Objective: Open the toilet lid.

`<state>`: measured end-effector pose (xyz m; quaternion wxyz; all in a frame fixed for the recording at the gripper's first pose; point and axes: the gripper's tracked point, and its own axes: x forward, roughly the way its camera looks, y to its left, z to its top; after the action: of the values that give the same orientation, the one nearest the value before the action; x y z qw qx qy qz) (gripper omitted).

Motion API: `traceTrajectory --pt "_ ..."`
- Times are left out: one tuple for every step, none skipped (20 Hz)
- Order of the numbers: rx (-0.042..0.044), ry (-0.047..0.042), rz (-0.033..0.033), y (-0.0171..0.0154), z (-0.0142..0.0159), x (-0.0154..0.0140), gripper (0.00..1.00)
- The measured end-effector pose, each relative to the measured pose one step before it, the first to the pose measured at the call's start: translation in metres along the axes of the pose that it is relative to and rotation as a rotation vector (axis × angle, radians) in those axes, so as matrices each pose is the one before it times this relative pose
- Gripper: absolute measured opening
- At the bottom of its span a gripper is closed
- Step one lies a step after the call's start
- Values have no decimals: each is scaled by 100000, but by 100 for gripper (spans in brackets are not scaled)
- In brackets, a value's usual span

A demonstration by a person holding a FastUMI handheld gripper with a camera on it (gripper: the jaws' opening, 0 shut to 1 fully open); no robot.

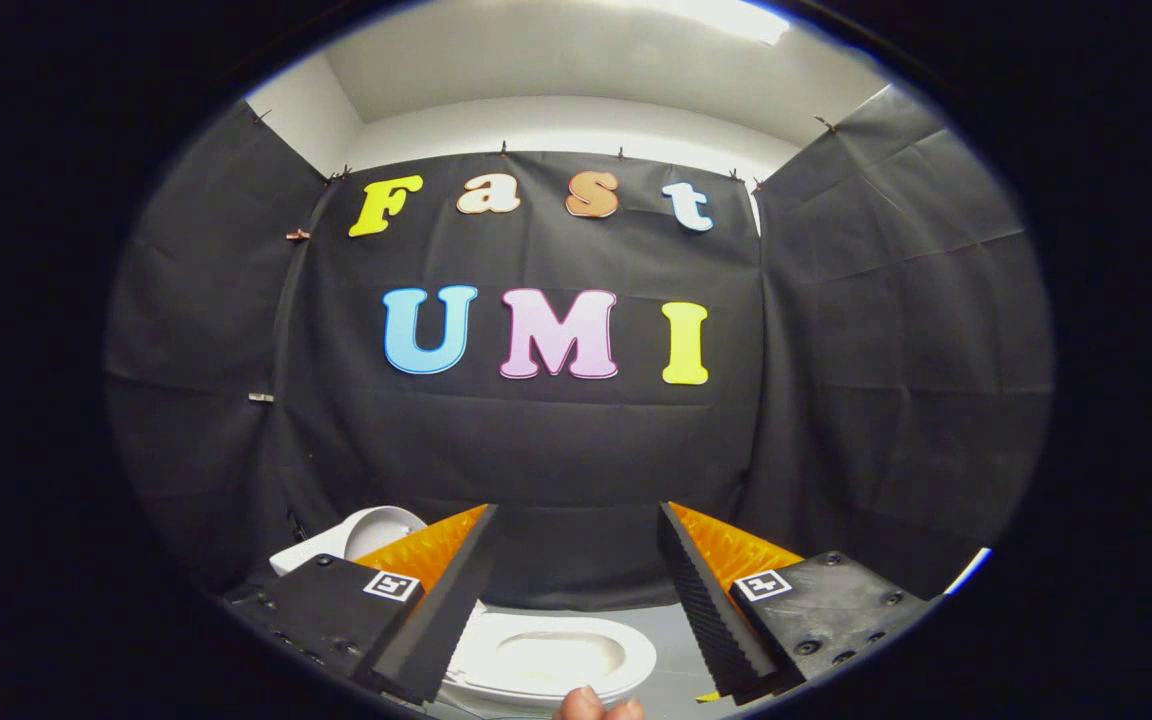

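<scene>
White toilet lid point(368, 530) raised upright

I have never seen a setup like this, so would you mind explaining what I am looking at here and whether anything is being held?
This is a camera riding on a hand-held gripper that a person carries; it looks forward along the two fingers, which stand wide apart and hold nothing. Below and between them is a small white toilet, its bowl showing. A white part, probably the lid, stands behind the left finger. A person's fingertips show just in front of the toilet. Black cloth walls close off the booth.
</scene>
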<state>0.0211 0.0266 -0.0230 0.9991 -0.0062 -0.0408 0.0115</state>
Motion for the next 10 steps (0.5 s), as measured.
traceTrajectory --pt "-28 -288 -586 -441 116 -271 98" --pt "630 -90 16 -214 59 -182 98" --pt "943 -6 222 -242 26 -220 98" --pt "1021 380 109 -232 65 -260 98" --pt "939 442 87 -305 3 -116 98" --pt "1167 345 -169 -286 22 -68 98" --pt "823 120 -276 -314 93 -45 98" --pt "465 -278 -586 -342 253 -159 98" --pt "99 -359 -651 -348 138 -58 98" --pt "100 -280 -300 -219 5 31 98"
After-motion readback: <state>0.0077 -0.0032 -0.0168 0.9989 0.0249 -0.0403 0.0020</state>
